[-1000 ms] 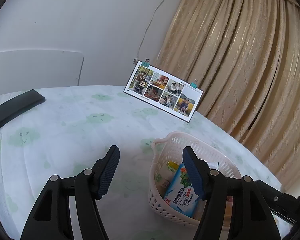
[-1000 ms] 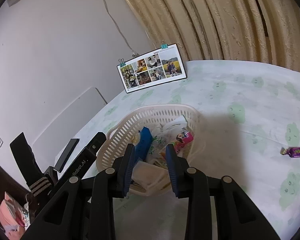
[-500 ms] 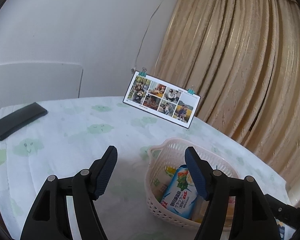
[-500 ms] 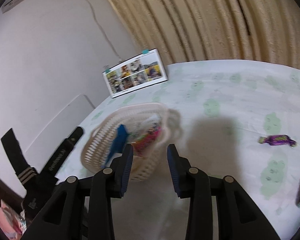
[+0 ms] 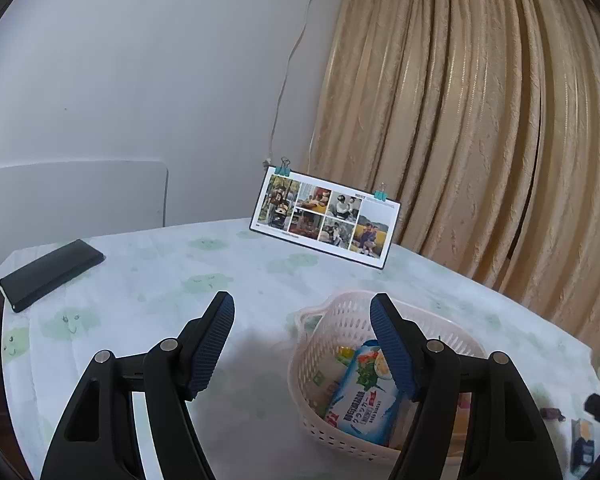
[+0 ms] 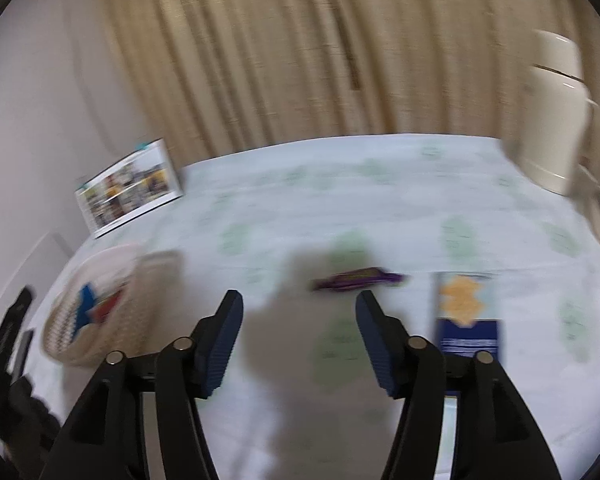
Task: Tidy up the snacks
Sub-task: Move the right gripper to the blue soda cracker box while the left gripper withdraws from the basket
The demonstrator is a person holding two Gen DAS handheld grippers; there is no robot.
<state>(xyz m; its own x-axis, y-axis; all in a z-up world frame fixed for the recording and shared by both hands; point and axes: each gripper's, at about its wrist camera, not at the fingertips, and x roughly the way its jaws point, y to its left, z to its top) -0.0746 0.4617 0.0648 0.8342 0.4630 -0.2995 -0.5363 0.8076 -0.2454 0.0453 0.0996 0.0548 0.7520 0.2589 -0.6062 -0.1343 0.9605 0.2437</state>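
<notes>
Here, perforated plastic basket (image 5: pixel 324 344), glossy cracker packet (image 5: pixel 360 404) — ribbed blue fingers (image 5: pixel 392 348) spread.

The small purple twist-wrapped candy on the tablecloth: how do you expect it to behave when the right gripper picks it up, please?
The small purple twist-wrapped candy lies flat, so it probably won't roll. It looks tiny beside the open right gripper, so likely light. Its wrapper ends may crumple; the picture is blurred, so I can't judge slipperiness.

Left tool (image 5: pixel 302 312) spread wide, empty — above the basket (image 5: pixel 320 364) holding a blue-white snack pack (image 5: pixel 360 404).
</notes>
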